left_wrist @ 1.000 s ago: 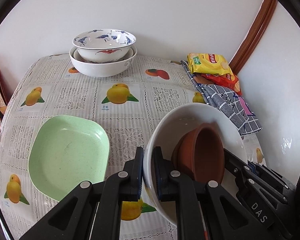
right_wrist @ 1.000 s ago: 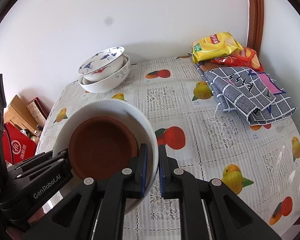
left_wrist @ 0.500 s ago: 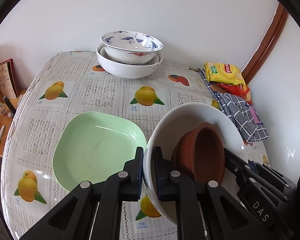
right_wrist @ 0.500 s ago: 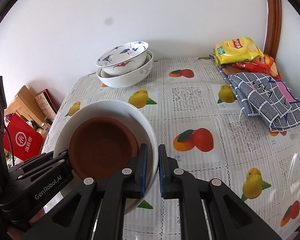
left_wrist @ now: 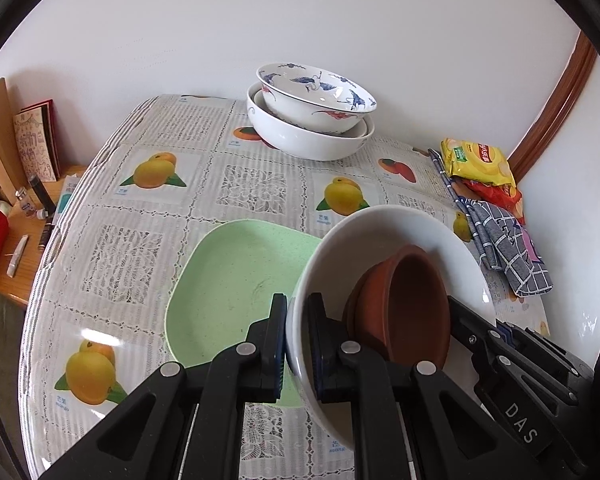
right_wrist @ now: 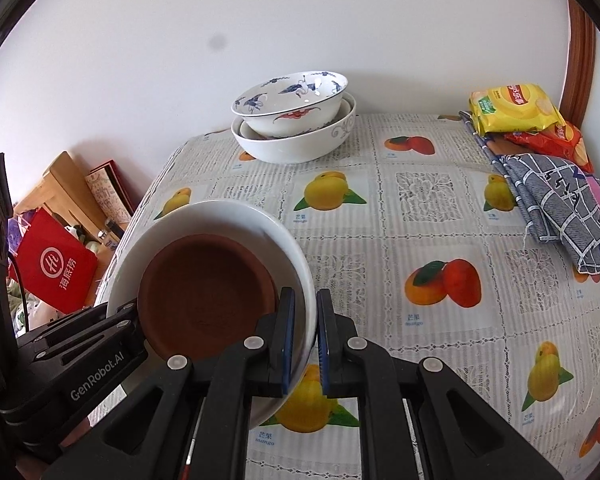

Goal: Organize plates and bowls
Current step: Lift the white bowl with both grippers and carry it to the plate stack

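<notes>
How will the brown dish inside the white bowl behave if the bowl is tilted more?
The brown dish lies loose inside the white bowl, so it would probably slide toward the low side. The bowl looks glazed and smooth, likely giving little friction. Both the left gripper and right gripper pinch only the rim, so nothing restrains the dish.

We see our desk (left_wrist: 256,192), under a fruit-print lace cloth, carrying a green plate (left_wrist: 228,284) near its front, a large white bowl (left_wrist: 308,142) at the back by the wall, and on the right a checked cloth (right_wrist: 560,196) beside a yellow snack bag (right_wrist: 512,110)
</notes>
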### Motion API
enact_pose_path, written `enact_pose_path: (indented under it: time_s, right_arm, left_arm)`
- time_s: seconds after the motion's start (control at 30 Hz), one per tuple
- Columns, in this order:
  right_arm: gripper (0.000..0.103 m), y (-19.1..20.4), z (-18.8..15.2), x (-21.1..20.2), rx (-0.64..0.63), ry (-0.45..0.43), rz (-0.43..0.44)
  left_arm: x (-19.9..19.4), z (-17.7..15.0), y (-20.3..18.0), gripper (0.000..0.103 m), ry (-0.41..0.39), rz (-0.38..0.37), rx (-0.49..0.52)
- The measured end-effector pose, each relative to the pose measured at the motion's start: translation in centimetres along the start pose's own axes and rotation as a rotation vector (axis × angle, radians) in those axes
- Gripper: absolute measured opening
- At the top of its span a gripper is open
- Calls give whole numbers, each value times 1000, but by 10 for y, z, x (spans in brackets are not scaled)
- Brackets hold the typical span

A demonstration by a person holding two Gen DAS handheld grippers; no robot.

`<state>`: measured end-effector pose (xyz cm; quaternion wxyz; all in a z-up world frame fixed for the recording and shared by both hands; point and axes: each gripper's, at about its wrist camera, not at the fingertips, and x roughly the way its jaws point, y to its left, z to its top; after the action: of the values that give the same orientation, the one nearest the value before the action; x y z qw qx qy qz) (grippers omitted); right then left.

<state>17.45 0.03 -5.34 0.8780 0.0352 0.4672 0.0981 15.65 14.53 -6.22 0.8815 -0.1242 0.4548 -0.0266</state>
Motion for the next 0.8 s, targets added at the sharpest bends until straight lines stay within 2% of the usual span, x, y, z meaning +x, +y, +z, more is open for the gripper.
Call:
enact_pose_path:
  time_s: [0.8]
  right_arm:
    - [10, 30, 10, 50, -32, 53, 40]
  left_arm:
    - [26, 9, 44, 11, 29, 46, -54]
